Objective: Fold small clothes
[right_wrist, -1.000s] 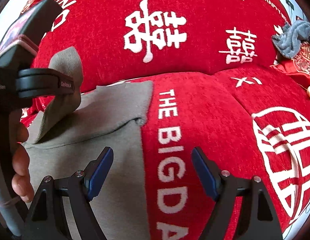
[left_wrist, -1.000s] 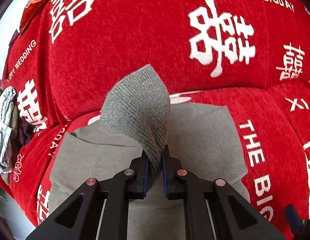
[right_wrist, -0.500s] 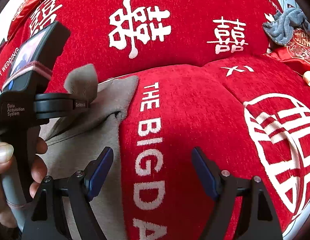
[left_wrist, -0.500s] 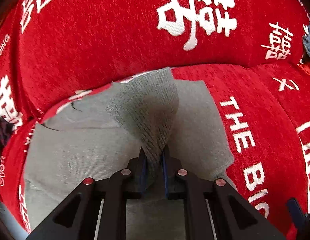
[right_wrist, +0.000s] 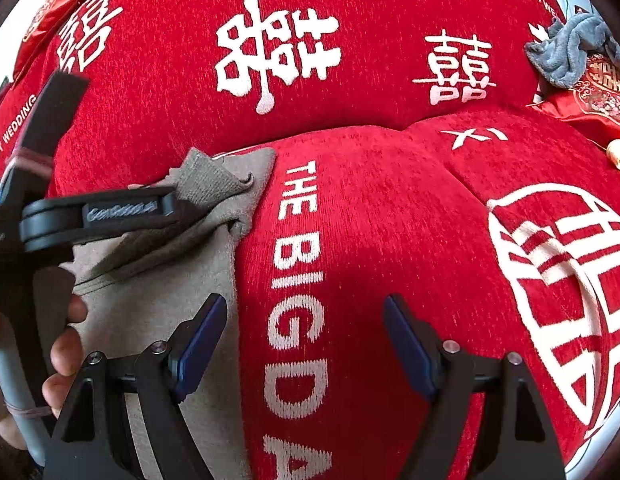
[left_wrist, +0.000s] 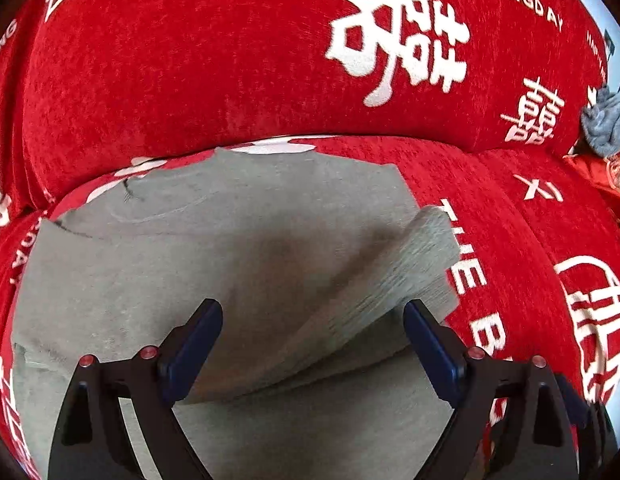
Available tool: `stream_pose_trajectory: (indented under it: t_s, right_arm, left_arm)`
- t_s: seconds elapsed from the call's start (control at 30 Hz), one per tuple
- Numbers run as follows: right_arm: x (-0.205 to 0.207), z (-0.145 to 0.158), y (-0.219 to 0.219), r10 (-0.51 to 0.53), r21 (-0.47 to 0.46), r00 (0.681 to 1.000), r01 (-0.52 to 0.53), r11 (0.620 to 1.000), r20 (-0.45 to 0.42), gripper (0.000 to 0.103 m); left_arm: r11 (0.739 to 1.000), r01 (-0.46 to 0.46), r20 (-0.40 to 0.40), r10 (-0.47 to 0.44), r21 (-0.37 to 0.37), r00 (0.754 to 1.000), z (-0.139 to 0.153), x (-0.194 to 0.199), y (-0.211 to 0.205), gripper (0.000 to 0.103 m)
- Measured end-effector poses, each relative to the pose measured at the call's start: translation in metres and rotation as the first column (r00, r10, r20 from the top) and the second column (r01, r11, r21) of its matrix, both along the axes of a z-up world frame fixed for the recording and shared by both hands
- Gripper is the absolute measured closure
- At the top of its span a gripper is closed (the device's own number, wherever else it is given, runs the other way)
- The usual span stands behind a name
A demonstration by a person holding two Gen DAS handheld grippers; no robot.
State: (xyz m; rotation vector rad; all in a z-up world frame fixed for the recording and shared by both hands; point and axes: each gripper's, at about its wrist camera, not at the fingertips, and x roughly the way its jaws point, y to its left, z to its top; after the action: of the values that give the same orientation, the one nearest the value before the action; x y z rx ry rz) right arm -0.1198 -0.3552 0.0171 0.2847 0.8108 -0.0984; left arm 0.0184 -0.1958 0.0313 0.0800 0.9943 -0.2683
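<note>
Now my left gripper (left_wrist: 313, 344) is spreading its jaws, the sleeve (left_wrist: 394, 280) lying loose between them, slanting toward the sofa's (left_wrist: 190, 80) back over the grey top (left_wrist: 150, 264), while my right gripper (right_wrist: 304, 344) hangs wide, empty, beside the top's right edge.

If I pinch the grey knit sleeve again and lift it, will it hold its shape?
Probably not. The grey knit sleeve already sags and curls between the opening jaws of the left gripper, so it looks floppy. It seems light, and its ribbed weave should grip well against the red sofa cover.
</note>
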Motion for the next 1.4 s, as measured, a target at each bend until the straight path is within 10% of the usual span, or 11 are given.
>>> stream_pose_trajectory:
  t_s: [0.47, 0.57, 0.83, 1.1, 1.4]
  right_arm:
    - [0.111, 0.015, -0.011, 0.125, 0.397, 0.992, -0.112, 0.911, -0.008, 0.020]
    - [0.137, 0.003, -0.008, 0.164, 0.448, 0.984, -0.117, 0.886, -0.068, 0.041]
    - [0.150, 0.005, 0.016, 0.257, 0.375, 0.963, -0.208, 0.903, -0.083, 0.100]
    - [0.164, 0.049, 0.034, 0.276, 0.160, 0.961, -0.275, 0.948, 0.019, 0.100]
    - [0.153, 0.004, 0.016, 0.256, 0.137, 0.964, -0.244, 0.960, -0.076, 0.100]
  left_arm:
    - [0.992, -0.128, -0.043, 0.127, -0.022, 0.991, -0.025, 0.007, 0.087, 0.011]
    - [0.995, -0.096, 0.004, 0.096, 0.027, 0.995, -0.029, -0.002, 0.078, 0.011]
    - [0.996, -0.088, 0.025, 0.087, 0.021, 0.996, -0.031, -0.007, 0.078, 0.010]
    - [0.996, -0.087, 0.066, 0.087, -0.004, 0.994, -0.011, 0.006, 0.076, 0.010]
    - [0.996, -0.080, 0.006, 0.080, -0.038, 0.997, -0.031, 0.006, 0.089, 0.010]
